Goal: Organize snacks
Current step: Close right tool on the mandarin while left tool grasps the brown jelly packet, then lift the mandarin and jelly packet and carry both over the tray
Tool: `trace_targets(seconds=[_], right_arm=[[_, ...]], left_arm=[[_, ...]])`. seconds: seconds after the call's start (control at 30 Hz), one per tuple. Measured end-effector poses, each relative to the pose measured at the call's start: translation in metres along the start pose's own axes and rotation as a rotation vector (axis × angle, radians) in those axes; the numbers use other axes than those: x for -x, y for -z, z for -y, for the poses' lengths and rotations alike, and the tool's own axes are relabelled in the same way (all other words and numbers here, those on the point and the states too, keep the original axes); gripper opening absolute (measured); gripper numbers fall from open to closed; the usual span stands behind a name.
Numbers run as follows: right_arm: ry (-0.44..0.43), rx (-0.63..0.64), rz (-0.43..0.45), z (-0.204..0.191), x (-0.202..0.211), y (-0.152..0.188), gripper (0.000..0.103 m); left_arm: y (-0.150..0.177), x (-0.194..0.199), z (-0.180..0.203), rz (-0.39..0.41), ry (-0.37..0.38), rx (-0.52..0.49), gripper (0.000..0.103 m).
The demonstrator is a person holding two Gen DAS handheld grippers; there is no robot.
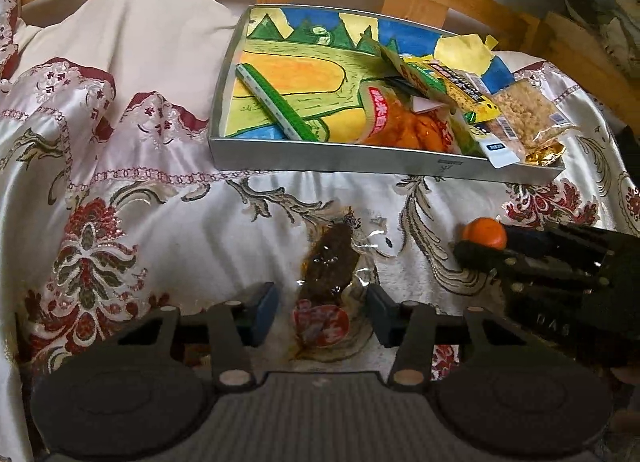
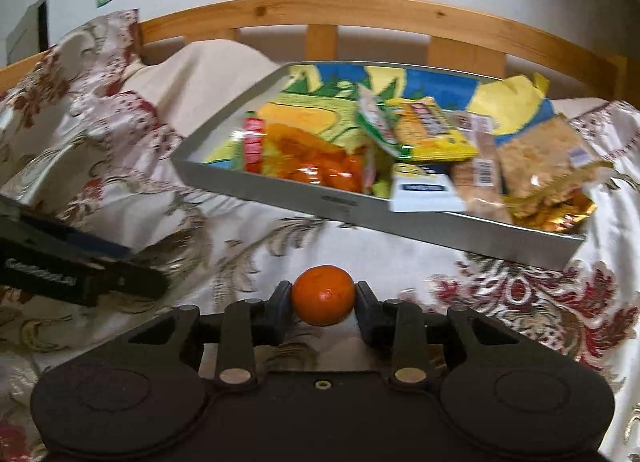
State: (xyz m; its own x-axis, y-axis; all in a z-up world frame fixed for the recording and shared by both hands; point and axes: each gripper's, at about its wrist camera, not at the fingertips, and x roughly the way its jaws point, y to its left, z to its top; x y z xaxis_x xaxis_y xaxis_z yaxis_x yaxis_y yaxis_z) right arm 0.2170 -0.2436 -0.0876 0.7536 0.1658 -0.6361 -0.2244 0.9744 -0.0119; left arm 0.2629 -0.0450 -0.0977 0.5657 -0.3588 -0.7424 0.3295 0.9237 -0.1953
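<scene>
Tangerine (image 2: pixel 323 295) sits clamped between the right gripper (image 2: pixel 323 302) pads, tilted down over the bedspread (image 2: pixel 360 246), near the snack tray (image 2: pixel 280 189). Brown snack packet (image 1: pixel 328 262) lies between the left gripper (image 1: pixel 322 314) pads, jaws part-spread and apparently not pressing it.

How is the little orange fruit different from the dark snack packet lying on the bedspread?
The orange fruit is round, bright and unwrapped; the dark snack packet is long, brown and sealed in clear plastic. The fruit is clamped in the right tongs; the packet lies between the left tongs' pads, ungripped. Both are outside the tray.
</scene>
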Motion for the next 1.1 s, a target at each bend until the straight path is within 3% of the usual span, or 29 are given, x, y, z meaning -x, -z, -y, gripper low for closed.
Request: trace_targets(seconds=[0.2,0.53,1.1], right_arm=[[-0.032,0.02,0.001,-0.01,0.003,0.0,0.036],[-0.043,0.01,0.008,-0.011,0.005,-0.001,0.035],[-0.037,0.027,0.044,-0.018,0.02,-0.004,0.035]], left_arm=[[0.0,-0.001,0.0,-0.004,0.002,0.003,0.053],[-0.003,0.011,0.007,0.005,0.007,0.01,0.045],[-0.004,0.027,0.013,0.049,0.011,0.037,0.044]])
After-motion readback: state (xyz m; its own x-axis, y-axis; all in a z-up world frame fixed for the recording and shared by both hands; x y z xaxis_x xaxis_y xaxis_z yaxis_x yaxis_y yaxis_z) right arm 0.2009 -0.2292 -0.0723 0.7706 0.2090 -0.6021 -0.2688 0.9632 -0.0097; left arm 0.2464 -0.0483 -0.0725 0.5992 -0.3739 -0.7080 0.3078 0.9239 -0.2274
